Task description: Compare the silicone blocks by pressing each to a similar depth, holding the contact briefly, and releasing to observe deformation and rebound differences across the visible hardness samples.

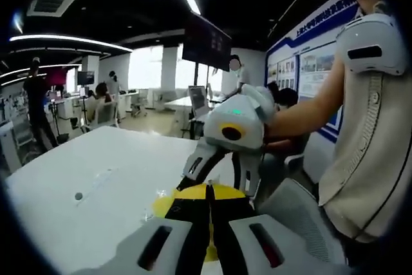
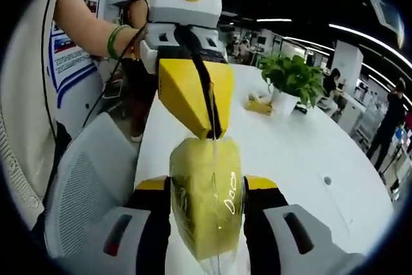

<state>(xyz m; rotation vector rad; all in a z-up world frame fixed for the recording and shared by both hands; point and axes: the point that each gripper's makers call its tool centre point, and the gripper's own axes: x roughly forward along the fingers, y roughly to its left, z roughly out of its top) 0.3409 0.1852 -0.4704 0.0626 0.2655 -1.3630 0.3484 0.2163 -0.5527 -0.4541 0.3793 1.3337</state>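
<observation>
Here, in the right gripper view, the right gripper (image 2: 207, 191) is gripping a translucent yellow silicone block (image 2: 206, 201) between its two black, yellow-tipped jaws, which are pressing against the block's left and right sides just above the white table (image 2: 302, 152). The left gripper (image 2: 211, 134) is coming in from the far side with its yellow jaws drawn together, and their shared tip is touching the far top edge of the block. A person's arm (image 2: 87, 27) with a green wristband (image 2: 114, 40) is reaching to that gripper from the left, and a grey mesh chair (image 2: 84, 185) is standing beside the table's left edge. Farther along the table, to the right, a potted plant (image 2: 291, 85) is sitting in a white pot. In the left gripper view, the left gripper's (image 1: 209, 207) black jaws are lying closed against each other, with the yellow block (image 1: 168, 203) showing just beyond and around them on the table (image 1: 96, 172). The right gripper (image 1: 222, 172) is facing it from the far side, held by the person's arm (image 1: 302, 111). A small round fitting (image 1: 78, 196) is sitting in the tabletop well to the left.
</observation>
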